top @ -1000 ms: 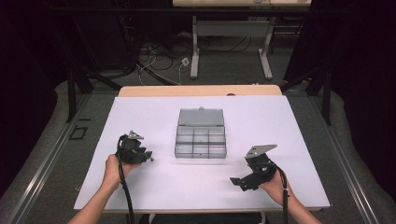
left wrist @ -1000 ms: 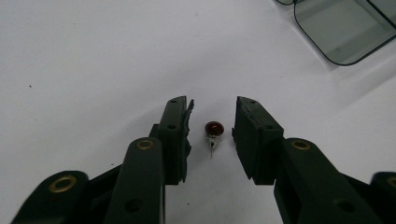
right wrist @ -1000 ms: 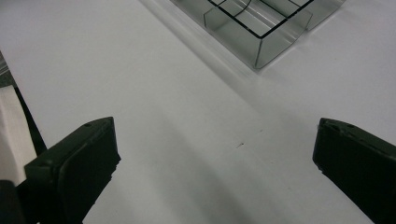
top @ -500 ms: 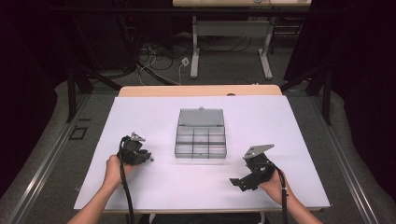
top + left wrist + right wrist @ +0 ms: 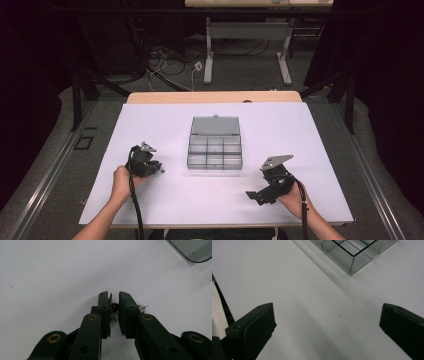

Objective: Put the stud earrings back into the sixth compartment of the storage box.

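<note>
Left gripper (image 5: pixel 114 297) pinched a tiny bulb off the white bench (image 5: pixel 210 200)

The small bulb (image 5: pixel 114 306) was dark reddish glass with thin wire leads, clamped between jaws that had just closed, left of the clear compartment box (image 5: pixel 215 151). Right gripper (image 5: pixel 327 322) sat wide, empty.

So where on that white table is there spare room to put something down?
Plenty: the table is bare behind and either side of the clear compartment box, and along the front edge between the left gripper and right gripper. Tightest is between the left gripper and the box.
</note>
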A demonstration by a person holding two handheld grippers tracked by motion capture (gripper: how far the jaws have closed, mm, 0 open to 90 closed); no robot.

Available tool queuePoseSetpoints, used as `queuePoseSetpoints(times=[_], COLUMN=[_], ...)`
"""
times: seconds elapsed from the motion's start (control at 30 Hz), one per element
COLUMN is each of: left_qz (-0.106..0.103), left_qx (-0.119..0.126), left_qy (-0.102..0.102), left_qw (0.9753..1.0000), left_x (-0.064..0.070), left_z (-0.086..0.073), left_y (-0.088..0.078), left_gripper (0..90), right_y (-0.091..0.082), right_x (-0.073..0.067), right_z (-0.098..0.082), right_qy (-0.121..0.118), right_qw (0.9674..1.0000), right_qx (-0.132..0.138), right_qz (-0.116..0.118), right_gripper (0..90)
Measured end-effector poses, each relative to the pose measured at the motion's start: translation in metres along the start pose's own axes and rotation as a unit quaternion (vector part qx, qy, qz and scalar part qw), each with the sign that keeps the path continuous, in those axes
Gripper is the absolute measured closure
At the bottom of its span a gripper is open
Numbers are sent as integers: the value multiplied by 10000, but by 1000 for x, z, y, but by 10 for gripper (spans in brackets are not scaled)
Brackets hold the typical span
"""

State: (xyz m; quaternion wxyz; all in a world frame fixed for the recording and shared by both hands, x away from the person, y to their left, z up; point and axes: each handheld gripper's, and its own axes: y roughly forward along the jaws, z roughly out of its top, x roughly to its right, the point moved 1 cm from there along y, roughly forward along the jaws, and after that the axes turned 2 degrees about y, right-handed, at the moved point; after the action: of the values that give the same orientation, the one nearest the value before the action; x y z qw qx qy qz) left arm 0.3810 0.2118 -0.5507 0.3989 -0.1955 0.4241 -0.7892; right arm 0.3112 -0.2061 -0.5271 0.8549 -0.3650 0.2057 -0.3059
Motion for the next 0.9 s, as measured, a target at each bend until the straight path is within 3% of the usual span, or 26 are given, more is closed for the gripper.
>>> queuePoseSetpoints(times=[0.33, 0.63, 0.7, 0.9], left_qz=[110, 236, 282, 270], left_qx=[283, 375, 415, 518], left_qy=[37, 248, 278, 292], left_qw=[9995, 9987, 9984, 9979], left_x=[0, 7, 7, 10], left_z=[2, 7, 8, 11], left_y=[-7, -13, -14, -18], left_gripper=[802, 802, 802, 801], right_y=[0, 0, 0, 1], right_x=[1, 1, 2, 1], right_z=[0, -1, 0, 0], right_qy=[-77, -48, -64, -108], right_qw=[9999, 10000, 9999, 9999], right_qx=[-85, -1, -90, -101], right_qz=[41, 72, 55, 82], right_gripper=[2, 2, 2, 2])
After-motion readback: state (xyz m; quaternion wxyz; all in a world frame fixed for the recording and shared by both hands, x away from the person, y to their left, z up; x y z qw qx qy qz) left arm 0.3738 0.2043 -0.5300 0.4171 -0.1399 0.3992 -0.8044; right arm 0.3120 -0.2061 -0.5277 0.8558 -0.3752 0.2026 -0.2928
